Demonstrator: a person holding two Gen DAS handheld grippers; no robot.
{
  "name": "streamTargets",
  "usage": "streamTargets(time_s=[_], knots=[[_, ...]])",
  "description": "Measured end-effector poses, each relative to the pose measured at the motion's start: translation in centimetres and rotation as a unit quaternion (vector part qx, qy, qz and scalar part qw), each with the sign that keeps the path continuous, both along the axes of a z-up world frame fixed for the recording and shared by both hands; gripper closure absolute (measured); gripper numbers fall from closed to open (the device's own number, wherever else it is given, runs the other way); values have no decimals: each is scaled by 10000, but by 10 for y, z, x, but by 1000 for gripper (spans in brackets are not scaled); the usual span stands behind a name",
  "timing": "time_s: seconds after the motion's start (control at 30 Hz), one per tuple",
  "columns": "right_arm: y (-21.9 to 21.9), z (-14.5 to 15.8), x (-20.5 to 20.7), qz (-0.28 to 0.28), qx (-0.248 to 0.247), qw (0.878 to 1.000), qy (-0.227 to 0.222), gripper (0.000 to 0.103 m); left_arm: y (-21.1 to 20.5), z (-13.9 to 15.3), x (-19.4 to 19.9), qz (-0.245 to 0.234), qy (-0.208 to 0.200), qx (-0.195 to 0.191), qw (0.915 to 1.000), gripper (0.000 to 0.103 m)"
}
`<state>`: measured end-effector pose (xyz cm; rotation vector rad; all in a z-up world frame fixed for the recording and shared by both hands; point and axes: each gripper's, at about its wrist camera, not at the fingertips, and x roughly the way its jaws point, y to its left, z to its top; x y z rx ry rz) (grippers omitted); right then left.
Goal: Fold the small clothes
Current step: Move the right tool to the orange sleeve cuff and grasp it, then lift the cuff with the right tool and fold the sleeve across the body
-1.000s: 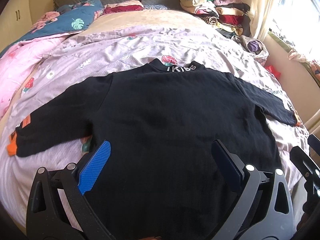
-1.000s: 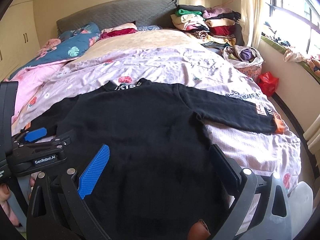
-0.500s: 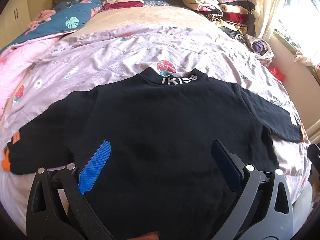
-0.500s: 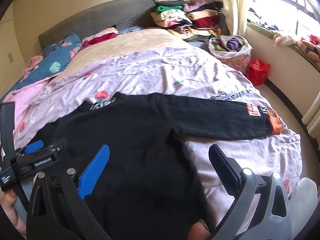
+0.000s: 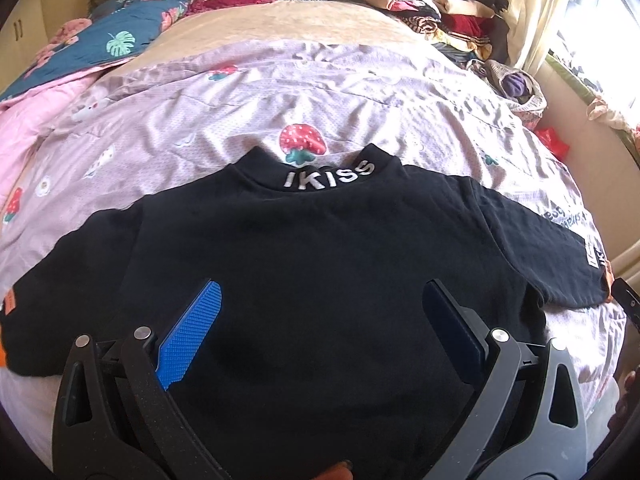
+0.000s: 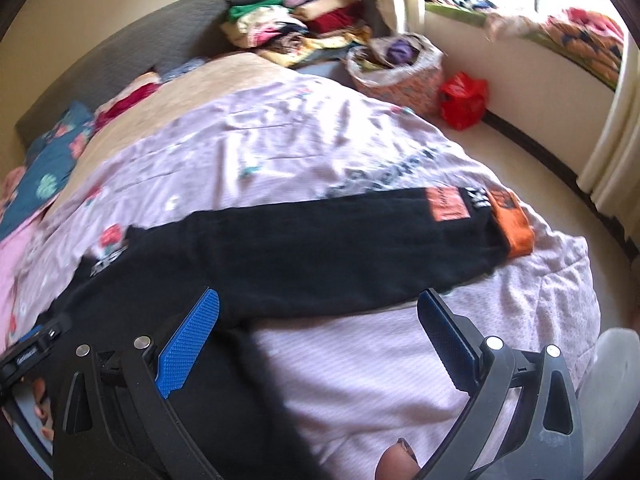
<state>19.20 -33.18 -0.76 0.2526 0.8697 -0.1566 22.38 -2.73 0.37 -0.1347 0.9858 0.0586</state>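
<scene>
Hovering both grippers over a black sweater spread flat on the bed, nothing folded yet.

Nearest us, the left gripper [image 5: 320, 316] hangs with fingers spread wide and empty above the black sweater [image 5: 320, 264]; the right gripper [image 6: 320, 320] is just as released, aimed at the right sleeve [image 6: 340, 248], probably because that sleeve folds in first. The sweater lies back up, sleeves out, so its edges are easy to reach. Beyond it stretches the lilac bedspread [image 5: 320, 92], then stacked clothes [image 5: 432, 8] by the headboard.
</scene>
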Motion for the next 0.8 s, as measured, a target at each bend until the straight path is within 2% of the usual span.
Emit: streamTargets(time_s=[0.2,0.3,0.57,0.6,0.7,0.77,0.8], knots=[[-49,-25,14,-580,266,9978,177,4,-7,-15,16,-1,112,-99,9999,8],[-78,-39,20,-907,610,9937,230,5,-9,-22,22,32,138,-127,9998,8],[-132,-70,35,-1564,993,9816,456,7,5,-34,32,262,59,-152,9995,8],[-138,-74,36,-1652,1011,9799,481,15,7,-34,34,286,53,-131,9995,8],[-154,-85,40,-1870,1151,9743,498,23,16,-38,38,429,38,-29,9991,8],[-161,-86,42,-1920,1186,9734,392,33,23,-39,40,514,56,16,9987,8],[-163,-85,42,-1925,1215,9732,337,45,25,-40,40,538,56,29,9985,8]])
